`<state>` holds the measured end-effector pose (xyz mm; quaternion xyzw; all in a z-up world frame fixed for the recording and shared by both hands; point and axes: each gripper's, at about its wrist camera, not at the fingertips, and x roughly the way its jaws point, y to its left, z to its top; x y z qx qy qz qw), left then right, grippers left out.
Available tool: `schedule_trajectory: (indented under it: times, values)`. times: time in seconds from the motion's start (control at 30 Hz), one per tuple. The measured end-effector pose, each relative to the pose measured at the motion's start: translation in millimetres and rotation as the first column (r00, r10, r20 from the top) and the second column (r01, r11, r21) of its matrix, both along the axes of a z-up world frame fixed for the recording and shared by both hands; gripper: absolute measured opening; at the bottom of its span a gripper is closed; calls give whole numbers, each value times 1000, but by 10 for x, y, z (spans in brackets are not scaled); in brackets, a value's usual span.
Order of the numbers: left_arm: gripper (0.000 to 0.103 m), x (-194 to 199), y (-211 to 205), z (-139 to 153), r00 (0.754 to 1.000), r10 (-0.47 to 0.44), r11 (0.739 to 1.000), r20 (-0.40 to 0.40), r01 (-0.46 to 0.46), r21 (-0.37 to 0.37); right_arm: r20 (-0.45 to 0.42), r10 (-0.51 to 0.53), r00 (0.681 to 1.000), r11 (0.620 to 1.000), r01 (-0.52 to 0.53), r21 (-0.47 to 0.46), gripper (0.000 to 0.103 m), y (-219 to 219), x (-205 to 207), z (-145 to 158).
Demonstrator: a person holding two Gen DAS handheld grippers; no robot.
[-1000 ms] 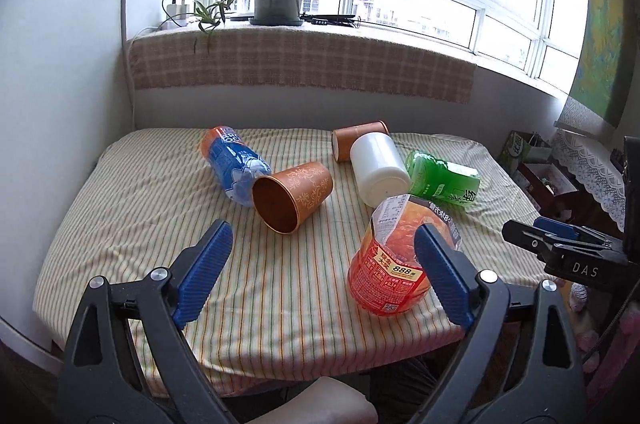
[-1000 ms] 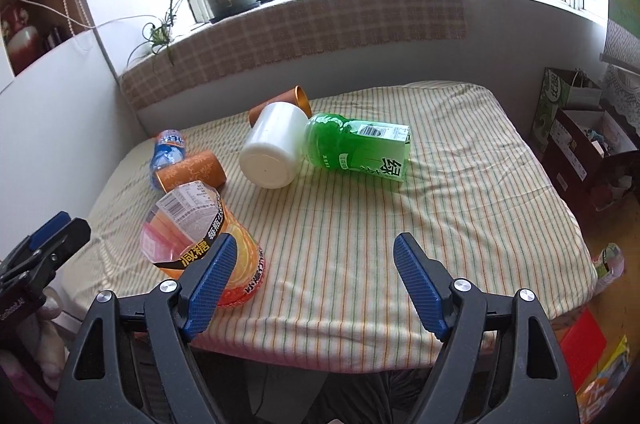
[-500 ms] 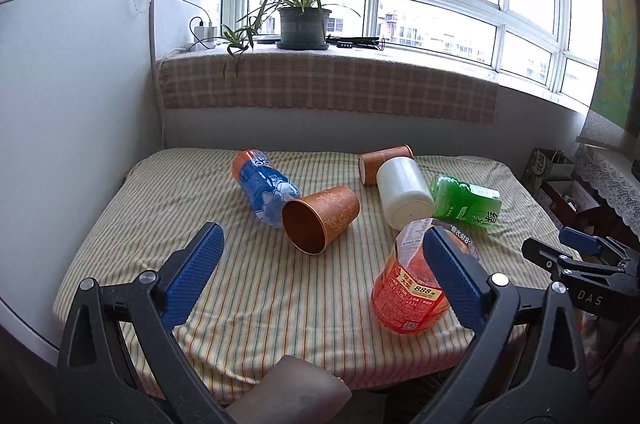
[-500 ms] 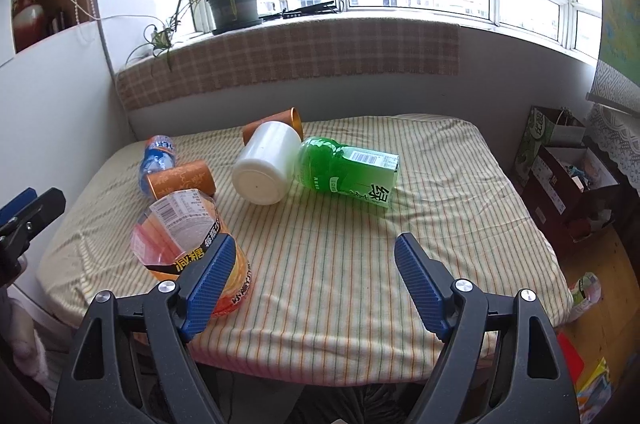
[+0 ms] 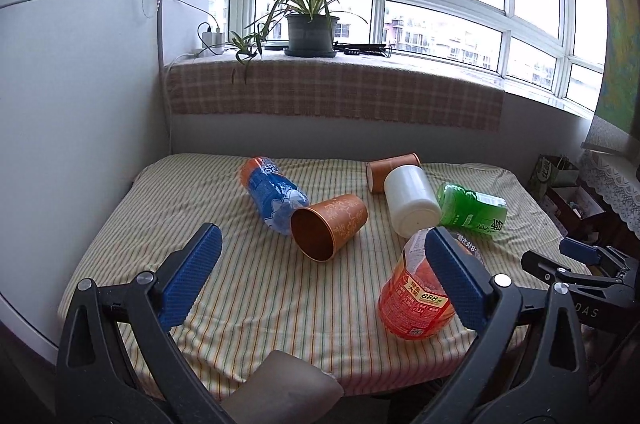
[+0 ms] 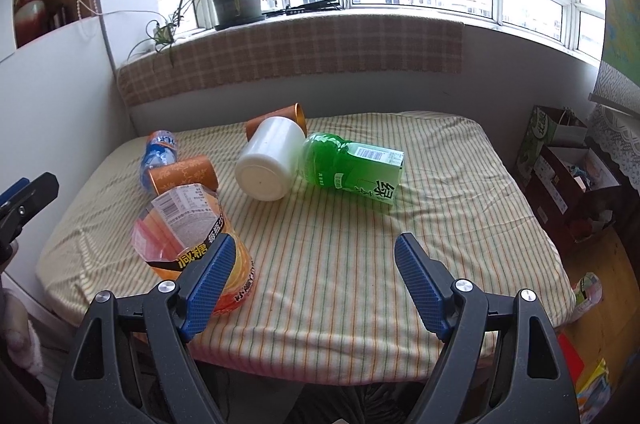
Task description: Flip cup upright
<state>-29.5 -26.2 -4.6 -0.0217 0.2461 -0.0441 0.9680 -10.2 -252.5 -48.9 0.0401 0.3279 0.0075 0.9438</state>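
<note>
A copper cup (image 5: pixel 330 224) lies on its side mid-table, with its mouth toward my left gripper (image 5: pixel 322 232). That gripper hangs open before the table's near edge, nothing between its fingers. Farther back, a white cup (image 5: pixel 410 200) lies on its side with its base toward me, and a second copper cup (image 5: pixel 390 170) lies behind it. My right gripper (image 6: pixel 315 240) is open and empty over the near right part of the striped tablecloth (image 6: pixel 440 192). From there the white cup (image 6: pixel 270 160) and the near copper cup (image 6: pixel 184 174) are ahead to the left.
A blue-labelled bottle (image 5: pixel 272 194) lies against the near copper cup. A green cut bottle (image 5: pixel 472 210) touches the white cup. An orange cut bottle (image 5: pixel 416 292) stands near the front edge. A white wall (image 5: pixel 80 144) is on the left and boxes (image 6: pixel 568 176) on the right.
Both grippers have drawn back and risen a little, so the table looks farther away. The cups and bottles have not moved. Both grippers stay open.
</note>
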Motion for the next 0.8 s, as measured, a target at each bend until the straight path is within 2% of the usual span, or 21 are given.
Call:
schedule_trajectory:
  times: [0.8]
  values:
    - [103,28,30,11,1000,20,1000,10,-20,12,-36,8,999,1000,-7,24,82,9,61,-72]
